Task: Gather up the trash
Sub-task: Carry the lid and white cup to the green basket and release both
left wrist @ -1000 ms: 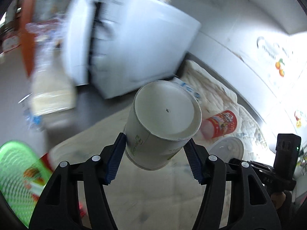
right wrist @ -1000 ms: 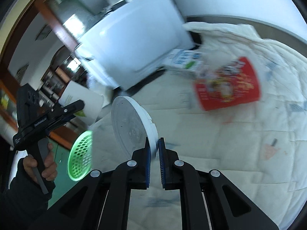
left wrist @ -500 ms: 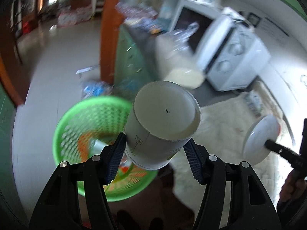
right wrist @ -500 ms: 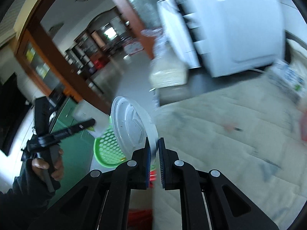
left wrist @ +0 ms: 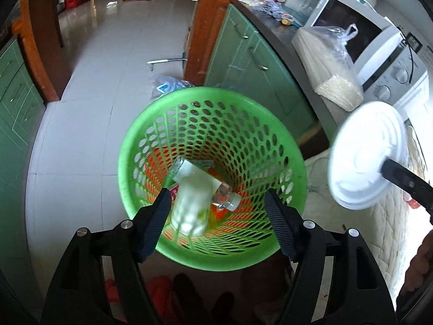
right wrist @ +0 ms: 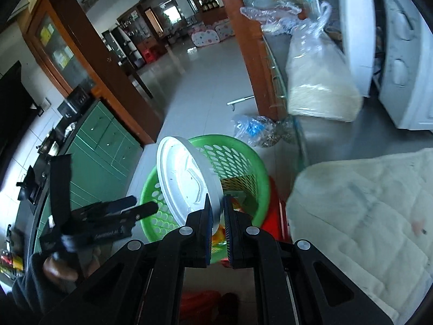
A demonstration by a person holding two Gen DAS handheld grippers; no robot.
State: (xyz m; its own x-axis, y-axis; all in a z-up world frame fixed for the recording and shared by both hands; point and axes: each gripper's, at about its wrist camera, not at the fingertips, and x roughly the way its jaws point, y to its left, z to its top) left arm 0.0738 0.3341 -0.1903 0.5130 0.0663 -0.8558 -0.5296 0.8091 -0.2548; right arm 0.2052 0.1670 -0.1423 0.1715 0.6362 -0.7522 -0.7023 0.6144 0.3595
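Note:
A green perforated basket (left wrist: pixel 259 124) stands on the floor right below my left gripper (left wrist: pixel 217 203), which is open. A white paper cup (left wrist: pixel 190 205), blurred, is falling between the jaws into the basket, onto a clear bottle (left wrist: pixel 226 199) and other trash. My right gripper (right wrist: pixel 217 211) is shut on the rim of a white plastic lid (right wrist: pixel 186 178), held upright over the basket's edge (right wrist: pixel 243 146). The lid also shows in the left wrist view (left wrist: pixel 365 157).
Green cabinets (left wrist: pixel 243 54) and a counter with a bagged bundle (left wrist: pixel 327 70) and a microwave (left wrist: pixel 360 35) stand behind the basket. A cream quilted mat (right wrist: pixel 365 216) lies to the right. A crumpled plastic bag (right wrist: pixel 254 128) lies on the tiled floor.
My left gripper opened and let go of the paper cup, which now drops into the basket. Both grippers swung from the mat to above the basket; the lid stays gripped.

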